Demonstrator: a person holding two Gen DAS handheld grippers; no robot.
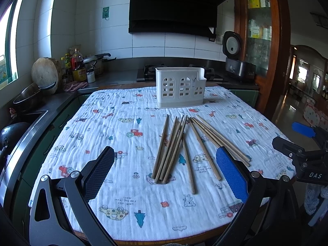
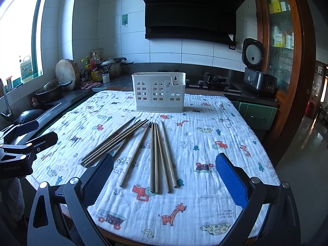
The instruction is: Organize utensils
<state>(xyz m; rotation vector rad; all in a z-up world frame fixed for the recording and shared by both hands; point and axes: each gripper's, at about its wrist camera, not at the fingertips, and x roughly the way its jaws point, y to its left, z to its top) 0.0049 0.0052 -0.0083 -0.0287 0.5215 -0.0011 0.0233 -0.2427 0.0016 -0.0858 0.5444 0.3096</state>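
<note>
Several wooden chopsticks (image 1: 174,149) lie loose on the printed white cloth (image 1: 123,133) in the middle of the table; they also show in the right wrist view (image 2: 155,155). A white plastic utensil holder (image 1: 180,87) with window-shaped cutouts stands upright at the far edge, empty as far as I can see, and shows in the right wrist view (image 2: 158,94). My left gripper (image 1: 165,174) is open and empty, hovering over the near ends of the chopsticks. My right gripper (image 2: 164,178) is open and empty, over the near ends too.
The right gripper's body (image 1: 303,155) shows at the right edge. The left gripper's body (image 2: 22,149) shows at the left edge. A counter with sink (image 2: 41,106), wok, bottles (image 1: 79,67), stove (image 2: 215,81) and rice cooker (image 2: 257,78) surrounds the table.
</note>
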